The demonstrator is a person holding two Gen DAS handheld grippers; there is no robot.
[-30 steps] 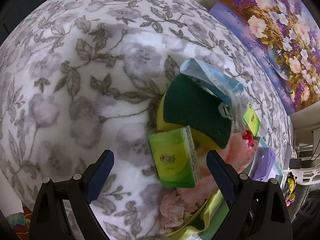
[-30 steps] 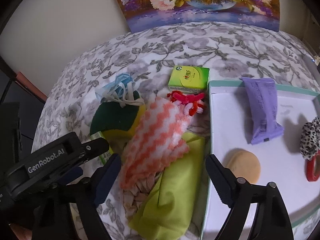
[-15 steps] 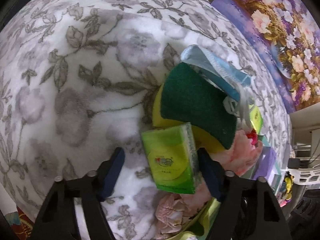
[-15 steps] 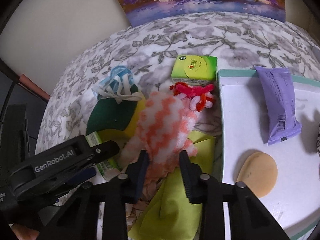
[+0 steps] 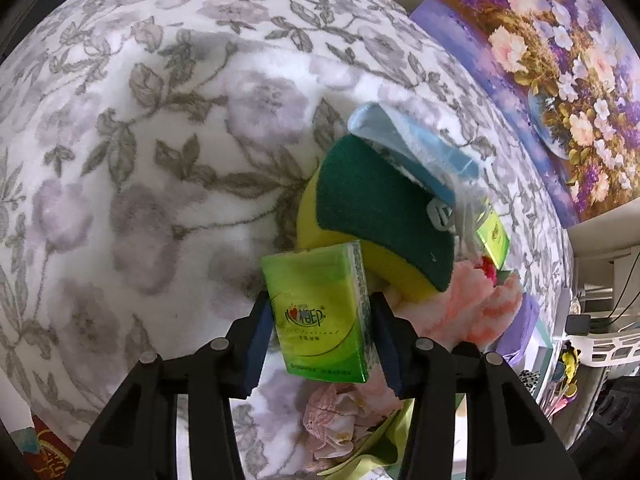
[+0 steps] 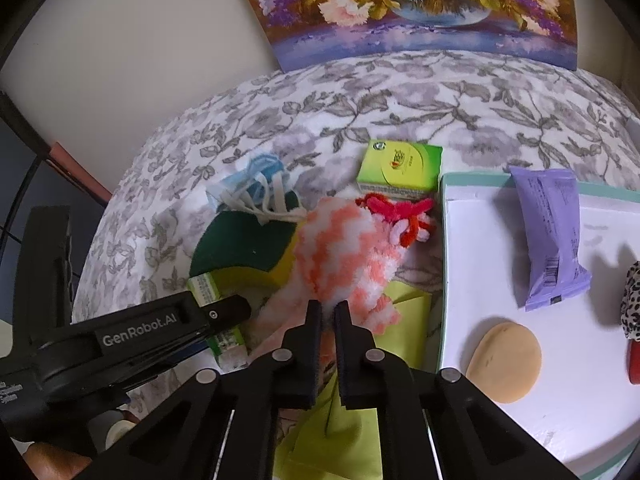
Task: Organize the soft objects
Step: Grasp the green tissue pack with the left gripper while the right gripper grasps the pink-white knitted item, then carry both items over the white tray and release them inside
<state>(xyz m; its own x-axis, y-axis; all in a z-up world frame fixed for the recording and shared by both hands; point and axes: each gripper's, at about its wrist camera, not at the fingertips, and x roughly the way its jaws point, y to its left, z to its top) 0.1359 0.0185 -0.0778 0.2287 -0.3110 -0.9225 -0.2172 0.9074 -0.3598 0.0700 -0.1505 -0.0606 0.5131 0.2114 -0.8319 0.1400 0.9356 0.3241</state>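
My left gripper (image 5: 320, 310) is closing its jaws on a green tissue pack (image 5: 316, 280); both blue pads touch the pack's sides. The pack leans on a yellow sponge with a dark green face (image 5: 376, 208), and a blue face mask (image 5: 412, 148) lies on the sponge. My right gripper (image 6: 328, 312) is shut on the near end of a fluffy orange-and-white cloth (image 6: 344, 256). That cloth lies over a yellow-green cloth (image 6: 340, 420). The right wrist view also shows the left gripper (image 6: 224, 312) at the lower left, at the pack (image 6: 206, 286).
A white tray (image 6: 472, 264) with a teal rim sits at the right, holding a purple packet (image 6: 548, 232), a beige round puff (image 6: 504, 360) and a leopard scrunchie (image 6: 632, 300). A second green pack (image 6: 400, 168) and a red fuzzy piece (image 6: 400, 212) lie beside it. A flower painting (image 6: 400, 4) stands behind.
The left jaws have come in from wide apart until they meet the green tissue pack. The right jaws have closed from wide open onto the orange-and-white cloth.
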